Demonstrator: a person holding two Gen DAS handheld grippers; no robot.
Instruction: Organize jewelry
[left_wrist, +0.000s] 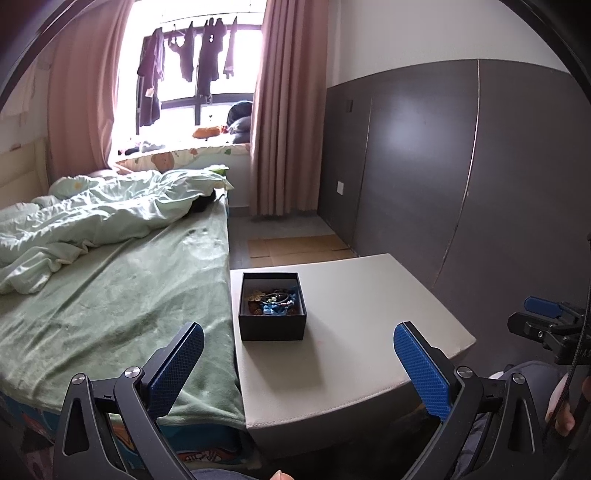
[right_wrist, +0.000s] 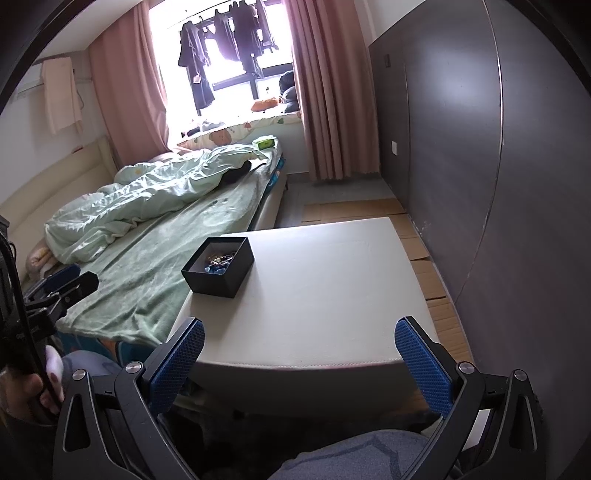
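Observation:
A small black open box (left_wrist: 272, 326) stands at the left side of a white padded stool (left_wrist: 354, 332). It holds a tangle of jewelry (left_wrist: 271, 302): beads, a dark bangle, blue pieces and a gold flower piece. The box also shows in the right wrist view (right_wrist: 218, 275), with the jewelry (right_wrist: 220, 260) inside. My left gripper (left_wrist: 298, 332) is open and empty, held back from the stool's near edge, in front of the box. My right gripper (right_wrist: 299, 328) is open and empty, over the stool's near edge (right_wrist: 303, 363), right of the box.
A bed with a green blanket (left_wrist: 129, 295) and a crumpled pale quilt (left_wrist: 92, 218) adjoins the stool on the left. A dark grey wardrobe wall (left_wrist: 461, 177) runs along the right. Cardboard sheets (right_wrist: 417, 251) lie on the floor beyond the stool. Pink curtains (left_wrist: 284, 110) frame the window.

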